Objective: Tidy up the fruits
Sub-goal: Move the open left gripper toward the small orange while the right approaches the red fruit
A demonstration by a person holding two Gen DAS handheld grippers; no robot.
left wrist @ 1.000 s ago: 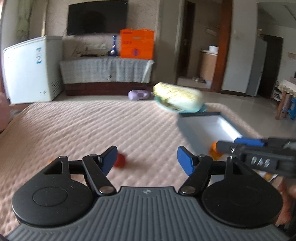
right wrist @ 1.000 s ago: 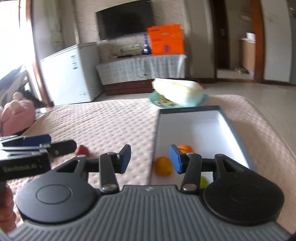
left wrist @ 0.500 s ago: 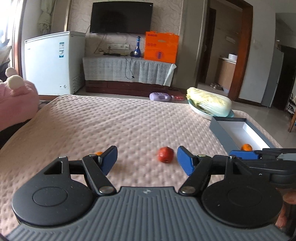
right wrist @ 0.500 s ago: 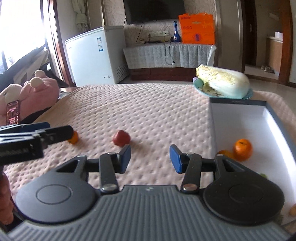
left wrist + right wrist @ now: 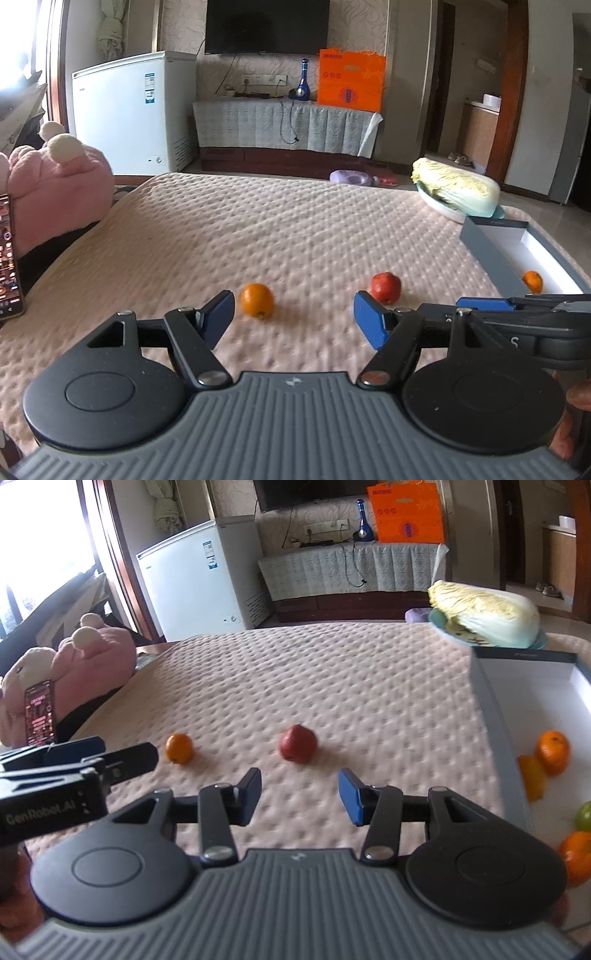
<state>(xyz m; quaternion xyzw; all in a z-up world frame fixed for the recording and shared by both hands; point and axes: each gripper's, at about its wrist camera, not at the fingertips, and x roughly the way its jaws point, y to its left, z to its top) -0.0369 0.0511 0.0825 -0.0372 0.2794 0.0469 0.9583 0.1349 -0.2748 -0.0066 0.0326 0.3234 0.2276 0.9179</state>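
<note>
- Two loose fruits lie on a pink quilted bedspread [image 5: 295,229]: an orange mandarin [image 5: 257,300] and, well apart to its right, a red apple-like fruit [image 5: 385,287].
- The left gripper [image 5: 293,319] hangs low over the cover with its blue-tipped jaws spread wide and empty. The mandarin sits just ahead of the left fingertip, so this gripper seems lined up to take it.
- The right gripper [image 5: 298,795] is likewise wide apart and holds nothing. The red fruit [image 5: 297,743] lies just beyond its gap, a likely target.
- A grey box with a white inside [image 5: 491,716] rests at the right edge of the bed, evidently the collecting place. It already holds a mandarin [image 5: 552,751], something yellow-orange beside it that is too blurred to name, a green fruit and another orange one at the frame edge.
- Behind the box, a napa cabbage [image 5: 487,614] lies on a plate, apart from the fruit.
- A pink plush toy [image 5: 55,184] sits at the bed's left side.
</note>
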